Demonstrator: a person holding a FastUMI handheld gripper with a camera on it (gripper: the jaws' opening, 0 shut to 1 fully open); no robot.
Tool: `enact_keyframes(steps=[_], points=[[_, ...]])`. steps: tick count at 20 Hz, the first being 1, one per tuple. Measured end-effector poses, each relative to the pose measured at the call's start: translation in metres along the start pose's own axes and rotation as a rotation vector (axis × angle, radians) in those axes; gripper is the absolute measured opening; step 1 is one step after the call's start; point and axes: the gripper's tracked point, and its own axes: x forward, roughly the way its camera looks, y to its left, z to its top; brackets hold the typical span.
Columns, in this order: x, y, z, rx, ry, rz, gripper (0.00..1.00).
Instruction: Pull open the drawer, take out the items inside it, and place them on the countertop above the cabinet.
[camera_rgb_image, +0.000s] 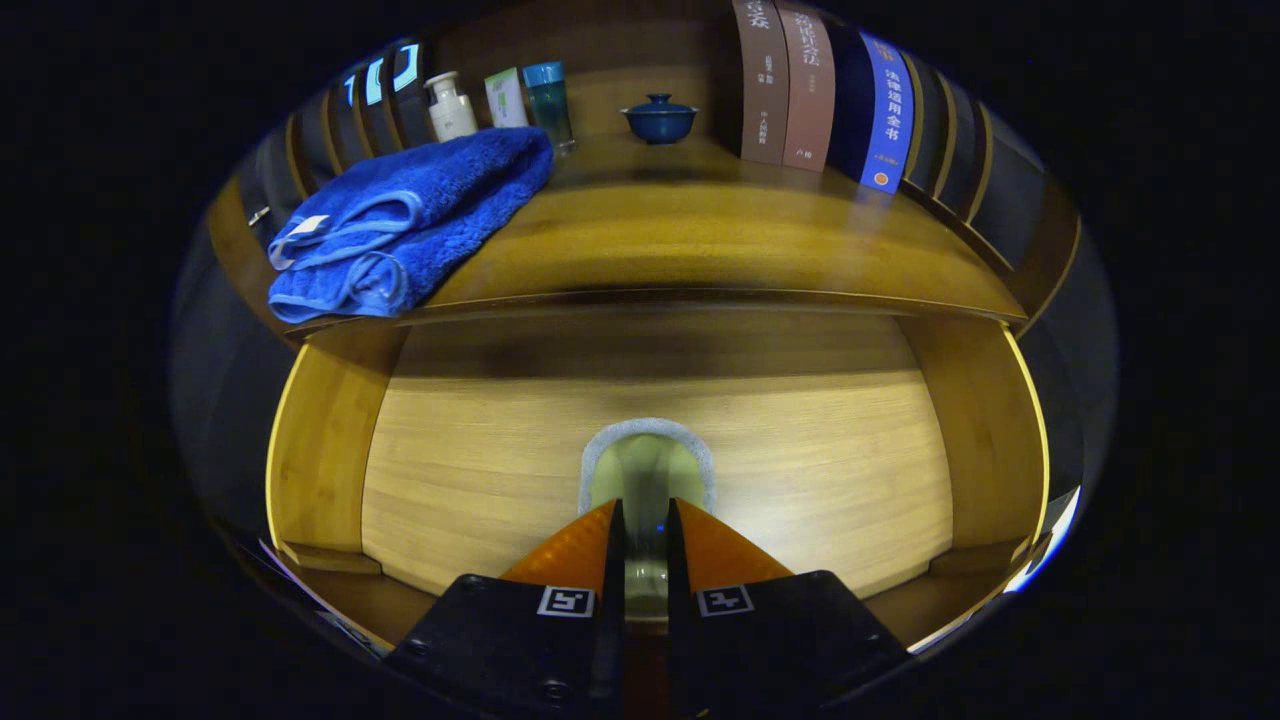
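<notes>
The wooden drawer (320, 450) stands pulled open below the countertop (720, 250). My gripper (646, 508) hovers over the drawer floor, shut on a pale green, grey-rimmed pad-like item (648, 462) that sticks out just ahead of the fingers. Both fingers press on its near end. I cannot tell whether the item touches the drawer floor. A folded blue towel (410, 225) lies on the left part of the countertop, its near end at the front edge.
Along the back of the countertop stand a white pump bottle (450, 105), a small tube (506, 97), a teal bottle (549, 100), a blue lidded tea bowl (660, 118) and several upright books (810, 85). Bare wood lies between the towel and the books.
</notes>
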Motion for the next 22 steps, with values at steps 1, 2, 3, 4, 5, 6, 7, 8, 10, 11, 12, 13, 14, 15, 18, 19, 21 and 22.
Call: enact_keyframes(steps=[1,2,3,4,5,6,7,8,10,11,12,13,14,15,18,19,21,22], points=[[-0.008,0.002,0.001,-0.001,-0.013,0.005,0.22],[-0.018,0.003,0.003,-0.004,-0.027,0.012,0.22],[-0.028,0.003,0.005,-0.008,-0.042,0.015,0.23],[-0.037,0.003,0.009,-0.011,-0.057,0.017,0.23],[-0.047,0.003,0.012,-0.014,-0.070,0.019,0.23],[-0.057,0.004,0.015,-0.019,-0.082,0.020,0.22],[-0.067,0.004,0.018,-0.022,-0.095,0.021,0.22],[-0.077,0.003,0.023,-0.025,-0.110,0.023,0.22],[-0.095,0.003,0.038,-0.031,-0.149,0.026,0.22],[-0.101,0.001,0.048,-0.032,-0.168,0.023,0.23],[-0.106,0.001,0.058,-0.027,-0.181,0.023,0.22],[-0.109,0.000,0.070,-0.021,-0.192,0.024,0.22],[-0.109,-0.001,0.081,-0.016,-0.199,0.025,0.22],[-0.107,-0.002,0.091,-0.016,-0.202,0.023,0.22],[-0.095,-0.006,0.124,-0.013,-0.202,0.018,0.22],[-0.088,-0.008,0.134,-0.010,-0.198,0.013,0.22],[-0.072,-0.010,0.152,-0.003,-0.185,0.011,0.22],[-0.065,-0.011,0.161,-0.002,-0.178,0.013,0.22]])
